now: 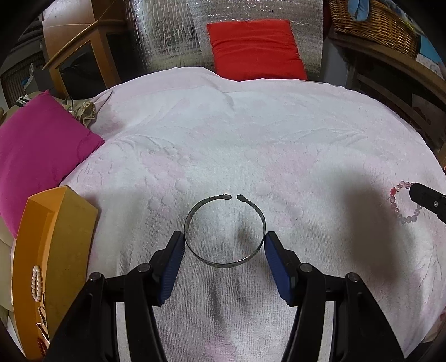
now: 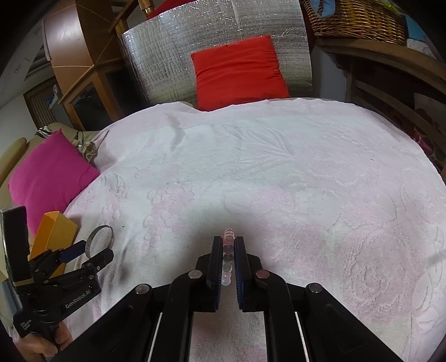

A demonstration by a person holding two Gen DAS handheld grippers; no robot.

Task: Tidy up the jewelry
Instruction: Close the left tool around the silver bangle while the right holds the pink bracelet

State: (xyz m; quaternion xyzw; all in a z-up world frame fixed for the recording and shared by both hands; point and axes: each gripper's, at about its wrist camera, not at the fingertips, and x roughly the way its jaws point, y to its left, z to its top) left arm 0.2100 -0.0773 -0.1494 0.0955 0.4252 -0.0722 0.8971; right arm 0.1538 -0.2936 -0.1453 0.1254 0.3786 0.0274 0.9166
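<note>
A silver open bangle [image 1: 224, 260] sits between the blue pads of my left gripper [image 1: 224, 242], which is shut on its two sides over the pale pink towel [image 1: 251, 139]. In the right wrist view the same bangle [image 2: 98, 239] shows at the tips of the left gripper [image 2: 94, 250]. My right gripper [image 2: 227, 242] is shut on a pink bead bracelet [image 2: 228, 233], whose beads run between the pads. From the left wrist view the bracelet [image 1: 404, 218] hangs as a loop from the right gripper [image 1: 418, 192] at the right edge.
An open orange box [image 1: 55, 236] stands at the towel's left edge with a pearl bracelet [image 1: 37, 282] inside. A magenta cushion [image 1: 41, 144] lies beyond it and a red cushion [image 1: 255, 48] at the far side. A wicker basket [image 1: 373, 25] sits on shelves at the right.
</note>
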